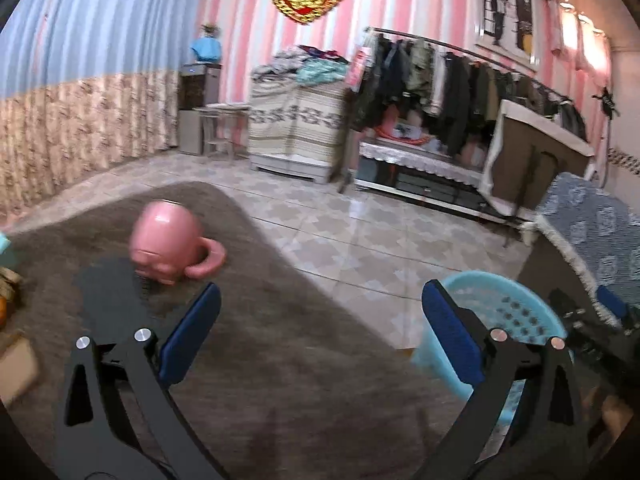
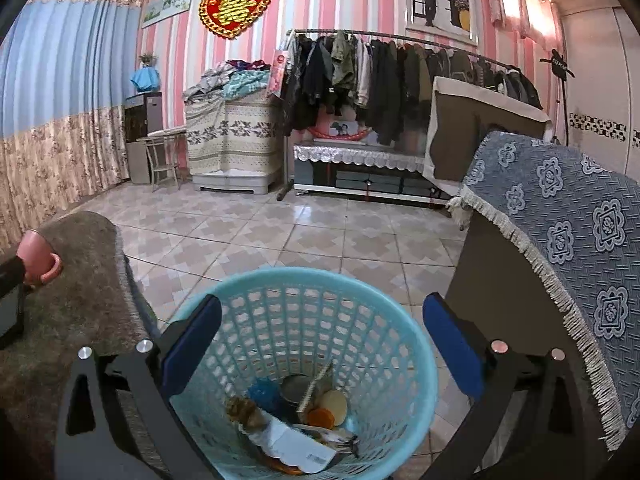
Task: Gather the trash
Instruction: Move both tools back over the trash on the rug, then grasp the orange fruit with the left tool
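Hovering over the blue basket [image 2: 304, 344], the right gripper [image 2: 320, 348] has its fingers spread wide with nothing between them; the basket's open mouth sits right below the gap. Down at the basket's bottom lies the collected trash [image 2: 296, 428]: a white printed paper, a round orange piece, a pale disc, a blue crumpled bit and a brownish lump, all heaped together and partly blurred. Just left of the basket is the edge of the brown table cover [image 2: 76, 280], and on it, well left of the basket, stands a pink mug [image 2: 38, 258]. Right of the basket rises a piece of furniture draped in a blue patterned cloth [image 2: 568, 240] with a fringe.

From the left wrist view, the left gripper [image 1: 320, 336] is also spread wide and holds nothing, poised above the brown table cover [image 1: 280, 360]. The basket [image 1: 496, 312] shows beyond its right finger, lower than the table edge and beside it. The pink mug [image 1: 168, 246] stands on the cover, left of the basket, handle pointing toward the basket's side.

Beyond the basket stretches the tiled floor [image 2: 280, 224], then a clothes rack [image 2: 400, 68] of dark coats against the pink striped wall.
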### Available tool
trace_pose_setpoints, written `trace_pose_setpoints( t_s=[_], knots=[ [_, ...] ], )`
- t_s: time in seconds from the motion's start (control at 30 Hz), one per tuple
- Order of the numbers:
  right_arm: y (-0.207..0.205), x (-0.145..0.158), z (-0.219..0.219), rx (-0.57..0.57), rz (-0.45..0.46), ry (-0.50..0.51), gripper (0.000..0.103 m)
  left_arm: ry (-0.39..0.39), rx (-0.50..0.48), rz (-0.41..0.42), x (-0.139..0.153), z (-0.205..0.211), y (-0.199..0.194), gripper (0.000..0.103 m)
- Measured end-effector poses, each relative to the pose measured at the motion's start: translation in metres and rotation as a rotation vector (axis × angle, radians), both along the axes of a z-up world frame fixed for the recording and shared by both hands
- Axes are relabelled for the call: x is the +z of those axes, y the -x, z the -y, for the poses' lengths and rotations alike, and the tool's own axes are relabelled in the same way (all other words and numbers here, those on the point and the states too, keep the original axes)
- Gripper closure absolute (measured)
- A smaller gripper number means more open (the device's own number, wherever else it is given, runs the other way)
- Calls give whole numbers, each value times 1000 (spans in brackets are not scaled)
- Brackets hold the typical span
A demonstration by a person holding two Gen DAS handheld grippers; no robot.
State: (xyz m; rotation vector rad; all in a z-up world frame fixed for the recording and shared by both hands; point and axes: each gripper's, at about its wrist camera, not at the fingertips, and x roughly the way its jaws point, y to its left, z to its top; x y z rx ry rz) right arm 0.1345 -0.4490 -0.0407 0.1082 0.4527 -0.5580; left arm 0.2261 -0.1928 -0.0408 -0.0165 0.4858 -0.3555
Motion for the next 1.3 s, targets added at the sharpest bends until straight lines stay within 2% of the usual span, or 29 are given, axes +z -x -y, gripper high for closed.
trace_pose_setpoints(
  t_s=[0.23,0.4,0.53,0.7,0.77,0.83,1.0,1.03,1.1,1.2,1.3],
  knots=[
    [-5,6,-35,58,40,-54,5,-63,148,-19,9,-95,-8,6],
    [-24,1,-71,127,-14,-10,5,-130,257,-35,9,-171,-17,6],
    [-30,1,-99,174,-12,19,5,-132,323,-91,4,-230,-31,6],
    [-43,-5,-128,265,-33,-38,5,-138,393,-145,-7,-290,-49,7],
    [-49,-8,-137,286,-48,-45,5,-131,389,-177,-15,-305,-56,12],
    [-54,-9,-146,306,-60,-54,5,-138,374,-223,-28,-314,-65,24],
    [-68,-3,-168,347,-63,-76,5,-178,360,-278,-56,-329,-81,37],
    [-71,-1,-176,360,-61,-79,5,-166,353,-290,-59,-331,-85,46],
    [-78,2,-190,389,-63,-76,5,-134,340,-312,-64,-337,-87,59],
    [-89,2,-215,428,-74,-50,5,-87,327,-294,-61,-340,-82,73],
    [-104,-2,-252,498,-98,-28,5,-55,306,-281,-60,-341,-76,77]
  ],
)
